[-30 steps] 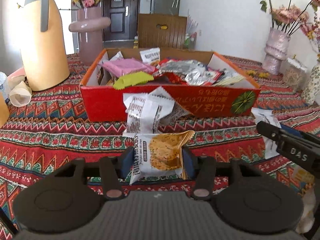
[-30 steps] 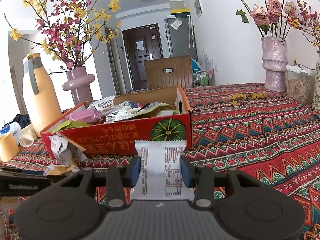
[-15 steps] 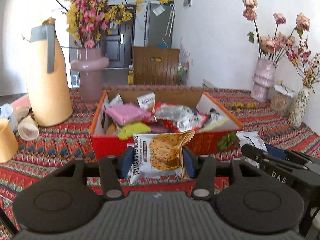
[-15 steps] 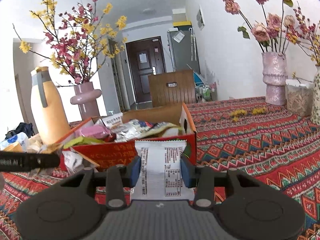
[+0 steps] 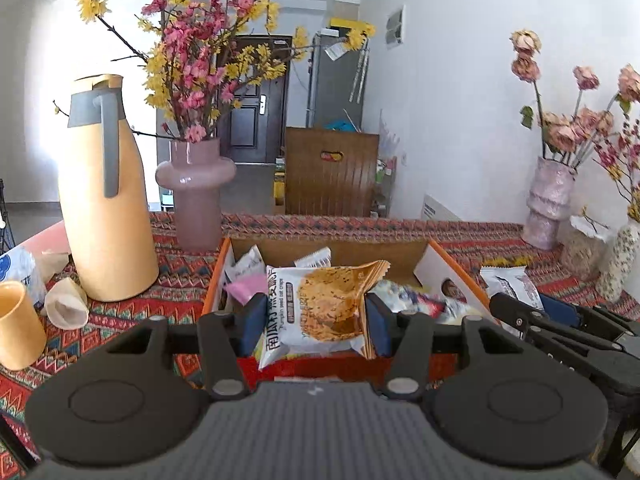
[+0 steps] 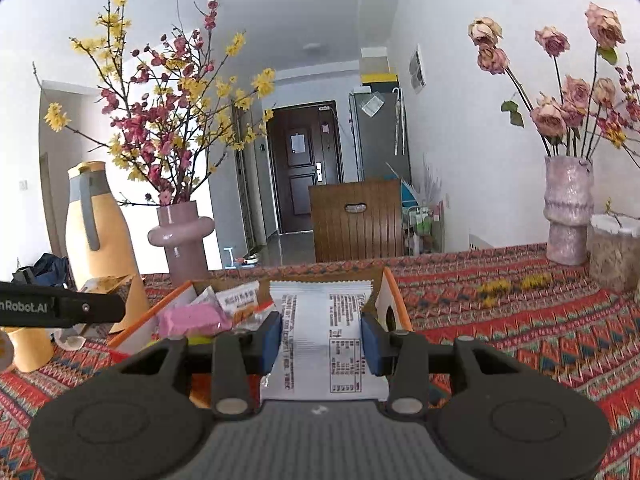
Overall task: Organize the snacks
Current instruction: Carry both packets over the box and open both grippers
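**Matte black hand-held grippers with blue pads**

The left hand-held gripper (image 5: 316, 320) has a ribbed grey-black body flanked by two round black discs, each with a shallow circular recess. Two black fingers (image 5: 218, 344) pivot on silver screw heads and carry dark blue pads. The right hand-held gripper (image 6: 320, 338) is built the same way, with blue pads and silver pivot screws. Seen from the side, one black finger bears white lettering reading "Robot.AI".
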